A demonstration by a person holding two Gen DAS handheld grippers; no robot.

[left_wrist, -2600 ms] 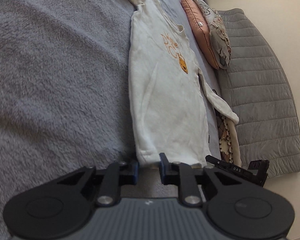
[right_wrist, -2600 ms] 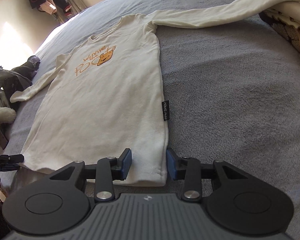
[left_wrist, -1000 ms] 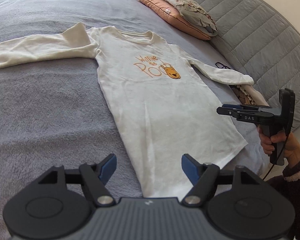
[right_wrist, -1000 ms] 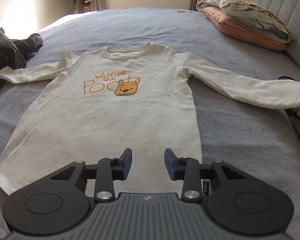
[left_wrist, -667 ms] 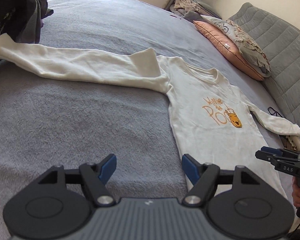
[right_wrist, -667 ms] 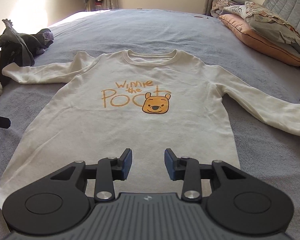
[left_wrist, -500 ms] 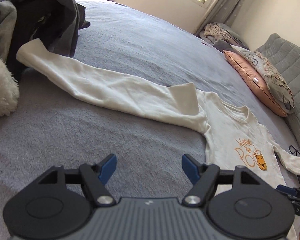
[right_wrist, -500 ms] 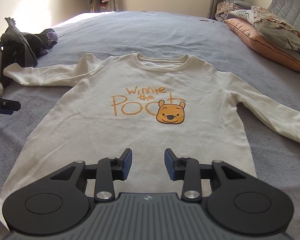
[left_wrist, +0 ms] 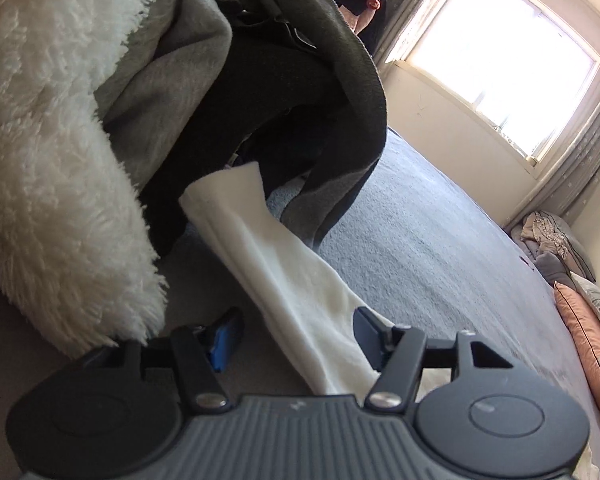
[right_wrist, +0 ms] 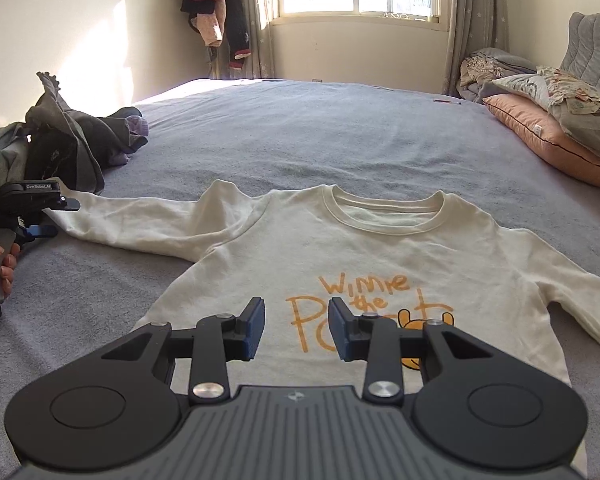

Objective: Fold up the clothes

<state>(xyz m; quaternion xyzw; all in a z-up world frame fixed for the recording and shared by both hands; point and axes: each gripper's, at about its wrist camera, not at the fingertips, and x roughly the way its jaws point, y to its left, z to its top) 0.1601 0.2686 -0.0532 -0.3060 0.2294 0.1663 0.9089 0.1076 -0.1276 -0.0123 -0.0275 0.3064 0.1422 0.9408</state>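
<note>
1. The left gripper (left_wrist: 298,334) was seen spread wide, nothing between its fingers, low over the grey bedspread (left_wrist: 440,240).
2. The long-sleeved shirt (right_wrist: 380,264) was laid flat, print side up, both sleeves extended outward; no fold was visible.
3. Its left sleeve (left_wrist: 276,276) ran lengthwise away from the left gripper, passing between the open jaws, the cuff ending against a pile of dark clothes (left_wrist: 284,92) beside a white fluffy item (left_wrist: 48,152).
4. The right gripper (right_wrist: 296,330) was held partly open and empty above the chest print.
5. The left gripper was judged the nearer to that sleeve.
</note>
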